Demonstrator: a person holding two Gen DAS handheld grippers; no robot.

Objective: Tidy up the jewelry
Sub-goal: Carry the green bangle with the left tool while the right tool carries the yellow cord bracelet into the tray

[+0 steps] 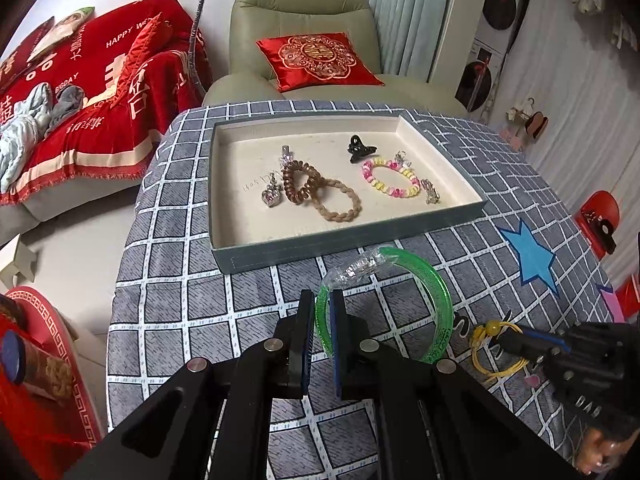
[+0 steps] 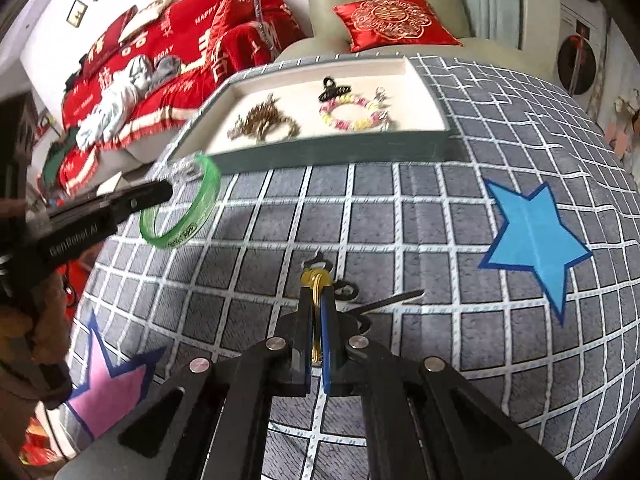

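Observation:
My left gripper (image 1: pixel 322 300) is shut on a green translucent bangle (image 1: pixel 442 300) and holds it above the checked cloth, just in front of the tray (image 1: pixel 344 240). The bangle also shows in the right wrist view (image 2: pixel 208 188), with the left gripper (image 2: pixel 168 190) on it. My right gripper (image 2: pixel 317 292) is shut on a thin yellow cord bracelet (image 2: pixel 316 280) with a yellow bead, low over the cloth; it shows in the left wrist view (image 1: pixel 486 330) too. The tray holds a brown coil hair tie (image 1: pixel 298 182), a braided hair tie (image 1: pixel 340 204), a black claw clip (image 1: pixel 360 148), a pink-yellow bead bracelet (image 1: pixel 390 180) and small silver pieces.
A blue star (image 2: pixel 532 232) and a pink star (image 2: pixel 108 384) are marked on the table cloth (image 2: pixel 400 220). A green armchair with a red cushion (image 1: pixel 316 58) stands behind the table. A sofa with a red blanket (image 1: pixel 100 92) is at the left.

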